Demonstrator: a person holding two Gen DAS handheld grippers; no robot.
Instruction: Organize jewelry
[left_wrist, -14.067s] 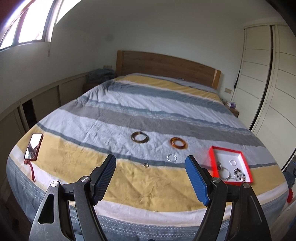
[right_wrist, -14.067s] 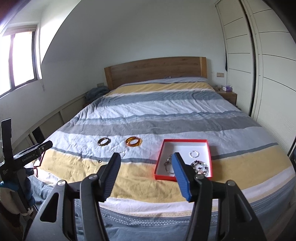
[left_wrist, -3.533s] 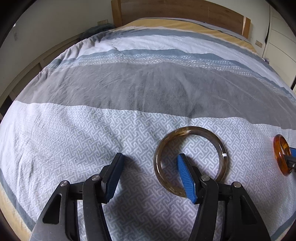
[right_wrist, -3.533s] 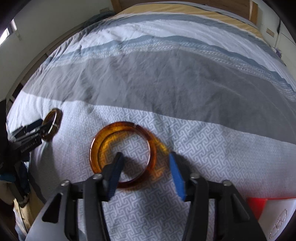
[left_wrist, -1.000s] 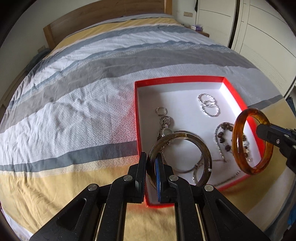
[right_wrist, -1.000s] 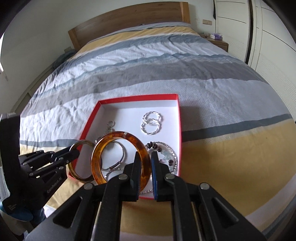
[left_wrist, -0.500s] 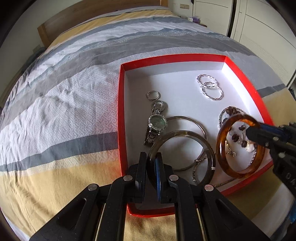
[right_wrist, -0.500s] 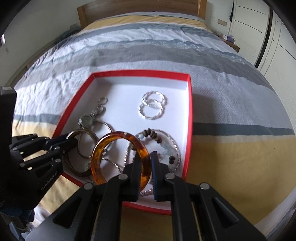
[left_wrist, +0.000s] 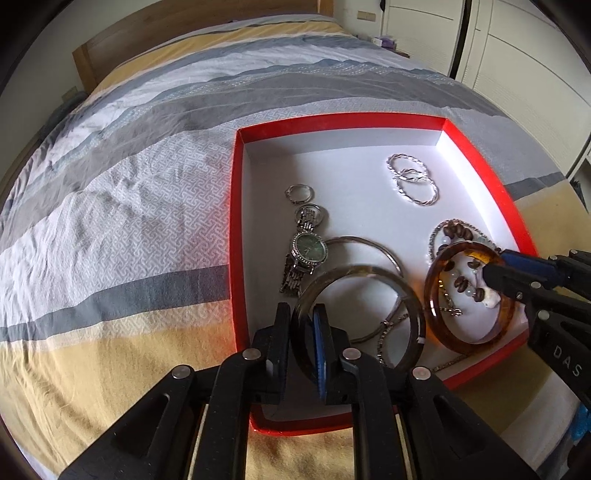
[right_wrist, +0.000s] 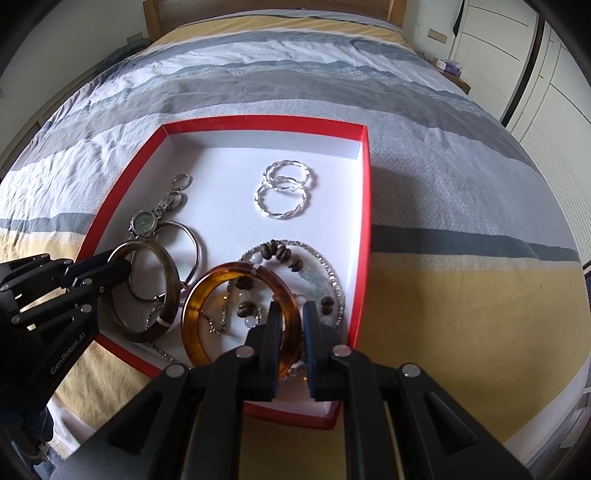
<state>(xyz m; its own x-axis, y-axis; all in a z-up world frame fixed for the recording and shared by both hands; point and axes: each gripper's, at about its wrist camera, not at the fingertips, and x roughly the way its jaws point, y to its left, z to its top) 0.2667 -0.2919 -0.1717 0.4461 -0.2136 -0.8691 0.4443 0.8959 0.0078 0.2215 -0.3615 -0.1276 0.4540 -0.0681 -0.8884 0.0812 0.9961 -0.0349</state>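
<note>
- My left gripper (left_wrist: 301, 339) is clamped on the near-left arc of the dark brown bangle (left_wrist: 360, 273); the bangle sits between both pads and extends forward and to the right of them.
- The dark brown bangle hangs over the near-left part of the red tray (left_wrist: 236, 206); I cannot tell whether it touches the tray floor.
- My right gripper (right_wrist: 290, 345) is clamped on the near arc of the amber bangle (right_wrist: 192, 295), which stands tilted over the near-right part of the tray.
- The two bangles are just beside each other, the amber one toward the tray's right edge; from the left wrist view their rims appear to meet, but contact is not certain.
- Under and behind the dark brown bangle: a thin silver bangle (left_wrist: 384, 249) and a silver wristwatch (left_wrist: 308, 249) near the left edge, with a small ring (left_wrist: 299, 194) beyond the watch.
- Under the amber bangle: a beaded bracelet (right_wrist: 284, 254) and fine chains, crowding the near-right corner.
- Two twisted silver rings (right_wrist: 282, 186) lie touching toward the far-right corner, well apart from both grippers.
- The tray rests on the striped bedspread (left_wrist: 129, 184), near the bed's near edge.
</note>
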